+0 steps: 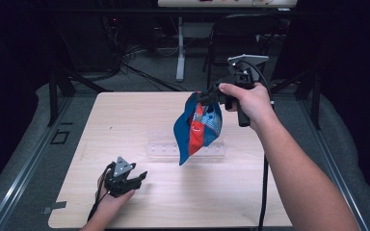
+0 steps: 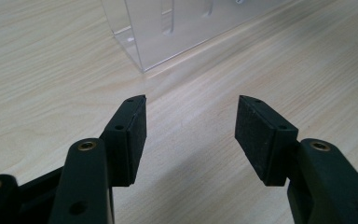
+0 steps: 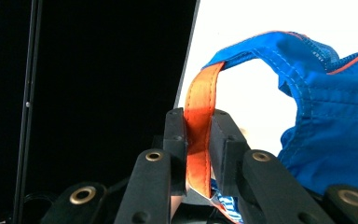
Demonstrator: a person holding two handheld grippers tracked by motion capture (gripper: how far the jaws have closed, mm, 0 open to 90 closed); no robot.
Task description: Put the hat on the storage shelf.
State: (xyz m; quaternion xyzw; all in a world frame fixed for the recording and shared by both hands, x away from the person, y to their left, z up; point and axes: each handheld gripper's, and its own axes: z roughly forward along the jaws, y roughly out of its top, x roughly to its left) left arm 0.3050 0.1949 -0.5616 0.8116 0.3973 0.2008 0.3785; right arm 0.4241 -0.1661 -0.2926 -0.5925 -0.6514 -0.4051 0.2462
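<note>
We see the right gripper squeezed tight on an orange strap – the strap sits right between its jaws. The blue bag hangs down from this gripper, up in the air over the table. The left gripper rests low near the table, jaws wide apart, holding nothing – a clear plastic stand sits just ahead of it.
</note>
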